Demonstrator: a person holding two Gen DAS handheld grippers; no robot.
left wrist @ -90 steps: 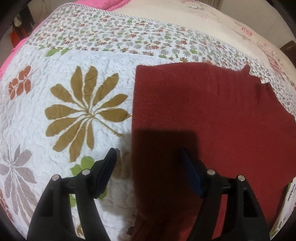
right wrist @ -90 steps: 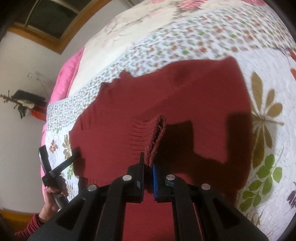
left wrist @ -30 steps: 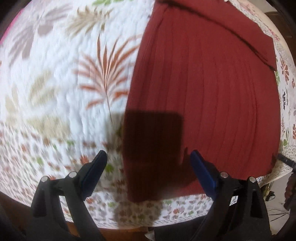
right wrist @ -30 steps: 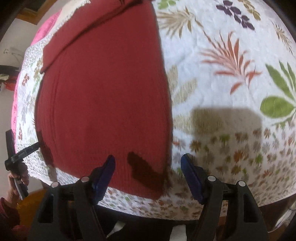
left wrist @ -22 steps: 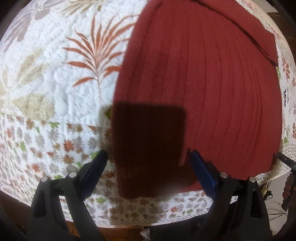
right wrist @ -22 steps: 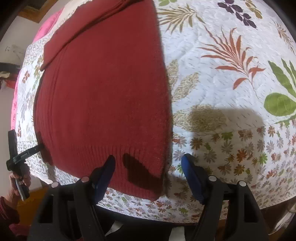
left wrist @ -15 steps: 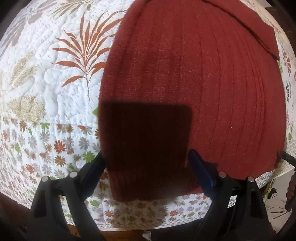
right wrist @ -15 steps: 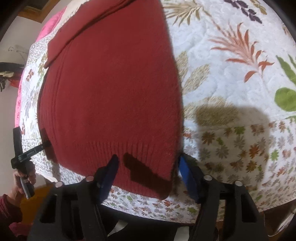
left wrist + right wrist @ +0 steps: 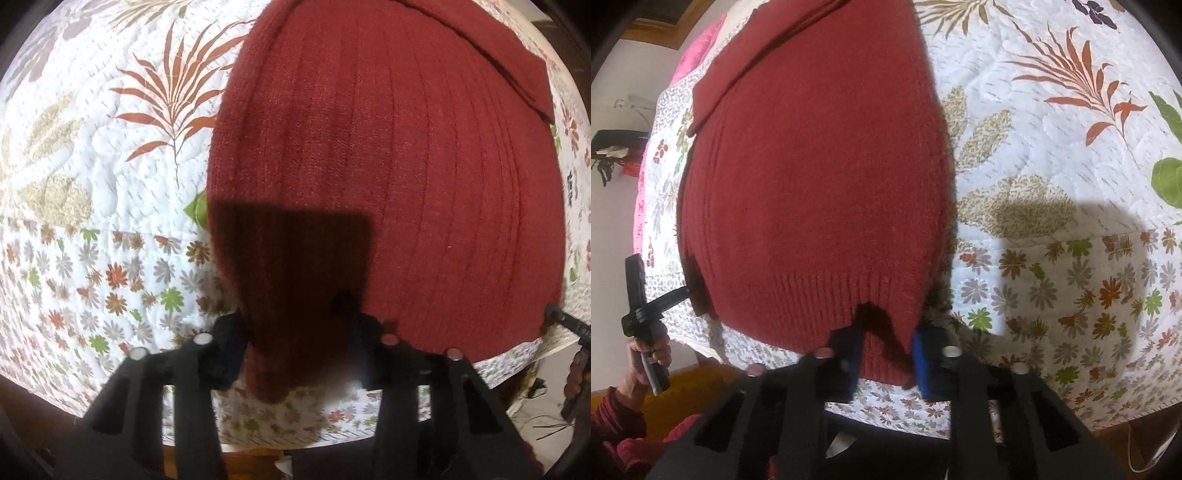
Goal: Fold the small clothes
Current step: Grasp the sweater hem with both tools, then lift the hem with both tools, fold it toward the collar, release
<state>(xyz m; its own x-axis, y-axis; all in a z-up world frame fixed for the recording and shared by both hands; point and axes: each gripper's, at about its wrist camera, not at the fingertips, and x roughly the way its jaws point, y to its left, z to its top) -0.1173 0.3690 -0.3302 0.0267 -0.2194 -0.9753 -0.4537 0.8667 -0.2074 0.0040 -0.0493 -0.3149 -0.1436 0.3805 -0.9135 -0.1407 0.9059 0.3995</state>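
Red sweater (image 9: 406,166) lies flat on the bed, on a white quilt (image 9: 110,177) printed with leaves and small flowers. Long axis runs away from me: ribbed hem (image 9: 812,295) nearest, at the bed's near edge; the far end carries a folded-over band of the same red knit, lying at a slant across the top. Ribs of the knit run along the long axis.

Left gripper (image 9: 295,339): I hold it low at the near edge, pointing along the sweater's length. Its jaws straddle the hem's left corner, one on each side, with a gap still visible to the cloth, so released, not yet clenched. Its shadow falls as a dark block on the knit just ahead.

Right gripper (image 9: 886,343): same pose at the hem's right corner. Blue pads (image 9: 923,354) flank the corner on both sides; jaws apart, not clamped on it.

From the right wrist view, my left hand (image 9: 646,354) shows at far left, wrapped round the other gripper's handle, with a dark red sleeve (image 9: 617,417) below it.

Pink bedding (image 9: 698,55) shows beyond the quilt's far left edge.
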